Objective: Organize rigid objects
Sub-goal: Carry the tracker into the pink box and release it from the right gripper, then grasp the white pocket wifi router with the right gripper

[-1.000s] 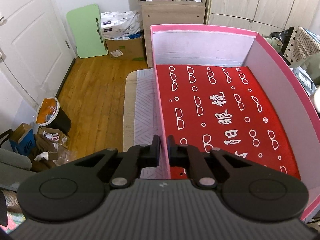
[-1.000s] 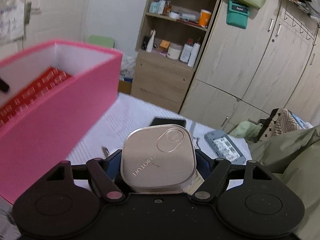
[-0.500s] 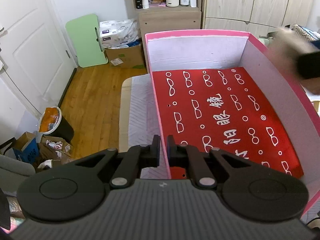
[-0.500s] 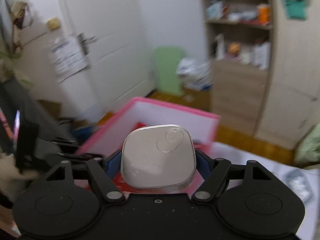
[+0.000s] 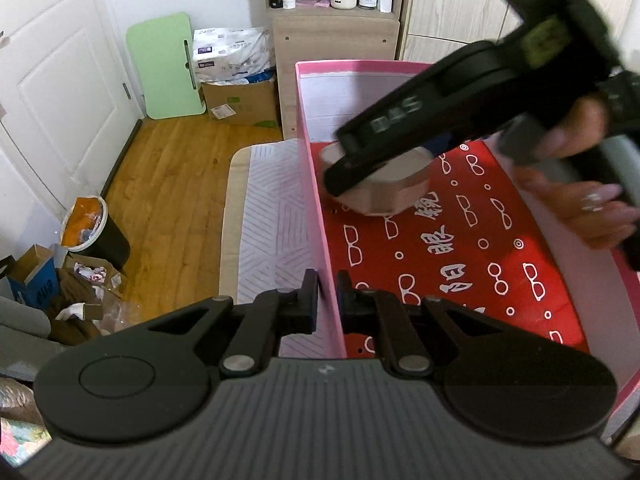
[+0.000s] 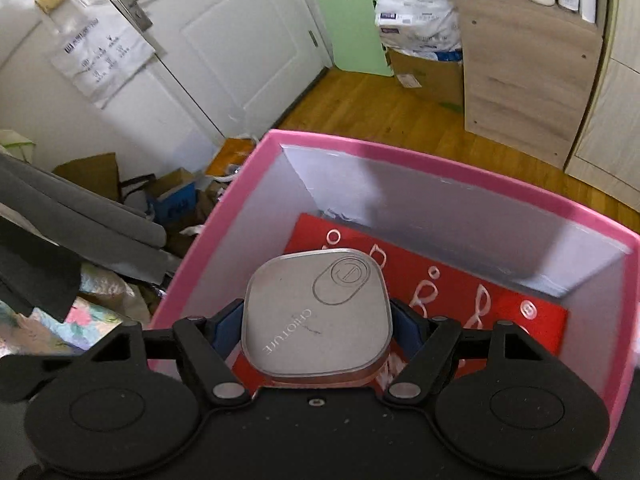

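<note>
A pink box with white inner walls and a red liner printed with white glasses stands on the bed. My left gripper is shut on the near end of the box's left wall, one finger on each side of it. My right gripper is shut on a rose-gold square case with rounded corners and a round emblem on its lid. In the left wrist view the case hangs low inside the box, near the far left corner, just above the liner. A person's hand holds that gripper.
The bed's white patterned cover shows left of the box. Beyond lie a wooden floor, a waste bin, a green board, a cardboard box and a wooden shelf unit.
My right gripper has swung with the case from beside the box to over it and down inside, entering the left wrist view. My left gripper has kept its hold on the wall.
</note>
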A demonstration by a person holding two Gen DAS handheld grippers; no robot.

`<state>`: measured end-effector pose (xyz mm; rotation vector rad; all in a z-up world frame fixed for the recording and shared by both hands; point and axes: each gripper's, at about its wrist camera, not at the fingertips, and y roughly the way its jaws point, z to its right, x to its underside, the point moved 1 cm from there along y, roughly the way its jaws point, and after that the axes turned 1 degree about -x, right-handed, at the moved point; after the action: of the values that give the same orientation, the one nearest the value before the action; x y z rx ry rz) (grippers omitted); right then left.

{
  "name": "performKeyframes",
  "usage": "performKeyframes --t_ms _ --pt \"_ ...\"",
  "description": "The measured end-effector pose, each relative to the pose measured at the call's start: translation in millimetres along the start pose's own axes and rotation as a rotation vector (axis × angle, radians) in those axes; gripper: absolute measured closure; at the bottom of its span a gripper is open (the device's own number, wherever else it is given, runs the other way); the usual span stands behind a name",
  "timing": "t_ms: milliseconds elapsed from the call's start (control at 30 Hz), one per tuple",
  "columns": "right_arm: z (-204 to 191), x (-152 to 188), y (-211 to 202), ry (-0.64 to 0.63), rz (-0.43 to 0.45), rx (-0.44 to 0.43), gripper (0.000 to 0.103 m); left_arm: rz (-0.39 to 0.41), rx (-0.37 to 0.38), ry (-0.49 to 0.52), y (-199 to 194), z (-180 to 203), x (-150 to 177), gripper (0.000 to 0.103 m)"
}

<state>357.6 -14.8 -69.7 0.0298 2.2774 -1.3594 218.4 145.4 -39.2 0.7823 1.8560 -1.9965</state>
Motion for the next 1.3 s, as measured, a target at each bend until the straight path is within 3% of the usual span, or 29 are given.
performKeyframes --t_ms 367,467,533,833,1067,1300 --pt "2.5 -4.7 30.0 0.035 -0.033 0.014 0.022 -0.006 0.010 -0.014 2.1 0.3 -1.4 0.094" --pt "-2.4 -5.0 29.2 -0.010 -0.022 0.016 0.020 -0.011 0.025 -0.029 1.7 -2.0 -1.9 0.094" --pt "-3.2 -7.8 18.9 -0.025 0.006 0.009 0.014 -0.011 0.020 -0.027 1.4 -1.3 -1.4 0.094" --pt "-13.1 2.0 -78.2 -0.095 0.175 0.005 0.014 -0.012 0.015 -0.030 3.0 -1.5 -0.3 0.094" --pt "-14.3 50.6 -152.6 -0.159 0.261 0.039 0.014 -0.025 0.017 -0.034 3.3 -1.9 -2.1 0.094" --pt "14.0 122.2 -192.5 -0.152 0.387 0.167 0.014 -0.045 0.024 -0.043 4.8 -2.4 -5.1 0.093"
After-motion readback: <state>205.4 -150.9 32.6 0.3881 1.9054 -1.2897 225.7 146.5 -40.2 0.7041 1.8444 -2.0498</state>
